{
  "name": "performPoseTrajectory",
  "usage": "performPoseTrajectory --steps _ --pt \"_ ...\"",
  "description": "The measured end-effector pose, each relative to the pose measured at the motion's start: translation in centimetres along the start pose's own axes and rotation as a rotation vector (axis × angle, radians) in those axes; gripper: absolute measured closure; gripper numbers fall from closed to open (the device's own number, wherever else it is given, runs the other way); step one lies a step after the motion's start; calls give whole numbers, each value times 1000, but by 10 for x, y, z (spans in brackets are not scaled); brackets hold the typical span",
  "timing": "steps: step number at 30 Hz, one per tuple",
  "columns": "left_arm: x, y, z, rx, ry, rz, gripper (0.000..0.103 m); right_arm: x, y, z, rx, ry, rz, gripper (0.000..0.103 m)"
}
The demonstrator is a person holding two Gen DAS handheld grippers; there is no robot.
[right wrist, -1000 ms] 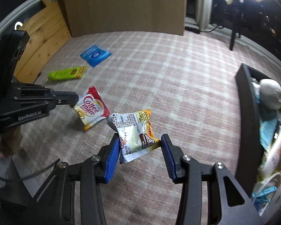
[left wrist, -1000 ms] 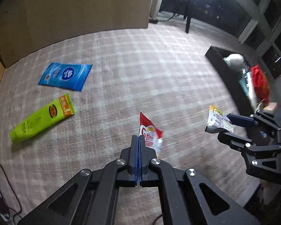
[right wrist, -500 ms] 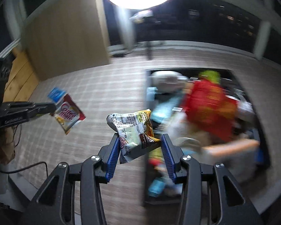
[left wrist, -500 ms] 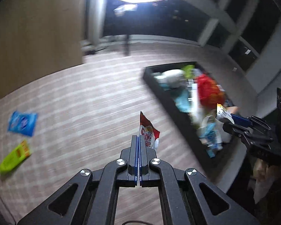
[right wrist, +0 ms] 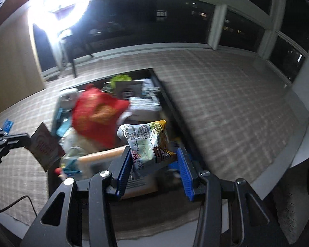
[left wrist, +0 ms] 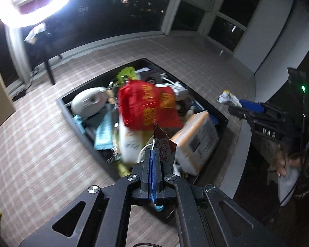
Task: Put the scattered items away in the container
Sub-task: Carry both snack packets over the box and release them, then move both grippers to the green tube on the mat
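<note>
over the black bin — left hand-held gripper clenched on red sachet, right hand-held gripper grasping yellow sachet

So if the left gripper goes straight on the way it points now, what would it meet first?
Probably the white bottle and orange-topped pack lying in the black container, just beyond its red sachet; depth is unclear.

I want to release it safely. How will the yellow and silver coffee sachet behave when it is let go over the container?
The sachet looks puffy and crinkled, so probably light and soft. Over the crowded container, it may land on top and slide.
</note>
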State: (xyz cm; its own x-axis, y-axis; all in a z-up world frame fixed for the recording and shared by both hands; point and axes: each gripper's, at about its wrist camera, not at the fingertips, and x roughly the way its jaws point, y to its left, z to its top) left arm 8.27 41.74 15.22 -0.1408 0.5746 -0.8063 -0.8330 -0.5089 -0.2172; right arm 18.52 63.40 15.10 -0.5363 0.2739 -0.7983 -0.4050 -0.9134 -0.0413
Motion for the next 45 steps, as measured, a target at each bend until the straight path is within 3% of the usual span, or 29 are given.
performPoseTrajectory --steps 1,3,4,5,12,20,30,35,39,45 --pt "4 -3 3 9 -4 14 103 4 -5 2 -2 7 1 59" --pt "15 -7 10 8 5 68 90 15 -11 5 -26 40 30 53" --pt "19 -5 12 -4 19 88 67 20 -12 7 -34 54 29 49" --pt "21 -1 14 -20 17 93 61 25 -12 8 -37 59 7 49" --pt "8 26 5 -52 0 162 63 20 -2 11 -61 13 11 49" --pt "-19 72 -27 -136 2 223 63 9 44 24 -125 -25 109 49" --pt "-77 161 -92 -260 4 369 62 12 169 44 -352 -24 286 49" --pt "-113 215 -132 -336 14 461 55 13 253 47 -502 -23 394 49" --pt "-142 263 -174 -479 10 502 55 9 325 43 -633 -30 488 49" --pt "-181 332 -244 -793 -40 508 55 11 445 26 -858 -10 631 49"
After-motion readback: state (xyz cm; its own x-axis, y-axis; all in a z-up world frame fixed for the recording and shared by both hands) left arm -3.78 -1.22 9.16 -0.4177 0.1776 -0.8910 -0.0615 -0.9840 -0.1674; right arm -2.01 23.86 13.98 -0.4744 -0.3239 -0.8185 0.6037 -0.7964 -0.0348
